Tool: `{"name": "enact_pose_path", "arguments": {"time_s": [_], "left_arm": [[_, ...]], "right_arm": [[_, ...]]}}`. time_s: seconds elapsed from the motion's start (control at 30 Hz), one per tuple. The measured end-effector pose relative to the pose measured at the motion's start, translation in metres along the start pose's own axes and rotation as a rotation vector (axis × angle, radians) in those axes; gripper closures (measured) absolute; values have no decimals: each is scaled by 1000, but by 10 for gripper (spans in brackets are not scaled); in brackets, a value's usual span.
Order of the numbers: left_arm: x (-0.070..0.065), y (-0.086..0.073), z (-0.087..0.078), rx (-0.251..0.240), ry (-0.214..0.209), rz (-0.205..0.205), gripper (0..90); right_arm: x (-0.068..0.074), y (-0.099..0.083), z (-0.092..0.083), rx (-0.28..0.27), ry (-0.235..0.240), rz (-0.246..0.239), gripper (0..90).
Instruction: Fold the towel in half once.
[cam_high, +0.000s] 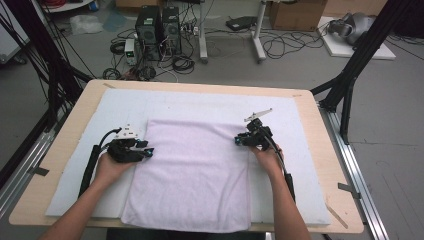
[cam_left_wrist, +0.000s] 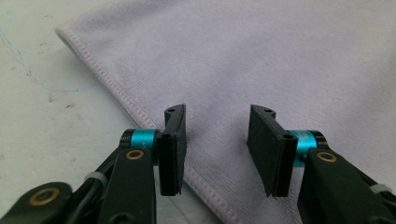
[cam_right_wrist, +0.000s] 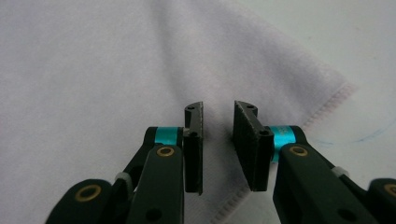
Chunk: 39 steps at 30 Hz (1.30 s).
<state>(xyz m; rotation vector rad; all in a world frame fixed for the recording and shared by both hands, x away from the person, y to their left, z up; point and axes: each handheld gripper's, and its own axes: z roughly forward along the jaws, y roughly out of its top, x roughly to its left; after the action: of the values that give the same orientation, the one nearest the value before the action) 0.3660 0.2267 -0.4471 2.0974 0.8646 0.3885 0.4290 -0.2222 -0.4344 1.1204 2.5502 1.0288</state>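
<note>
While flat on the table (cam_high: 320, 150), towel (cam_high: 192, 170) edges under each parted, empty gripper (cam_left_wrist: 217, 149) (cam_right_wrist: 218, 144).

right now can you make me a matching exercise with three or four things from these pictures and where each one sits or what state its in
Column one:
1. pale lilac terry towel
2. left gripper
3. right gripper
4. white foam mat

Column two:
a. jaws apart over the towel's right hem, near its far corner
b. lies straight on the light wooden table, under the cloth
c. spread flat in the middle, its near end at the table's front edge
d. jaws apart over the towel's left hem

Pairs: 1-c, 2-d, 3-a, 4-b
</note>
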Motion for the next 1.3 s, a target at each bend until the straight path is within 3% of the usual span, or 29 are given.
{"name": "enact_pose_path", "arguments": {"time_s": [0.2, 0.4, 0.67, 0.77, 1.3], "left_arm": [[0, 2, -2, 3, 22, -6, 559], [4, 12, -12, -40, 26, -39, 525], [8, 25, -17, -64, 31, -48, 460], [9, 27, -18, -88, 44, -56, 446], [10, 26, -17, -81, 27, -58, 437]], "right_arm": [[1, -1, -6, 0, -28, 3, 669], [12, -5, -18, -58, 4, -15, 581], [19, -1, -23, -112, 34, -21, 489], [20, 3, -26, -116, 45, -25, 457], [32, 9, -30, -108, 52, -53, 364]]}}
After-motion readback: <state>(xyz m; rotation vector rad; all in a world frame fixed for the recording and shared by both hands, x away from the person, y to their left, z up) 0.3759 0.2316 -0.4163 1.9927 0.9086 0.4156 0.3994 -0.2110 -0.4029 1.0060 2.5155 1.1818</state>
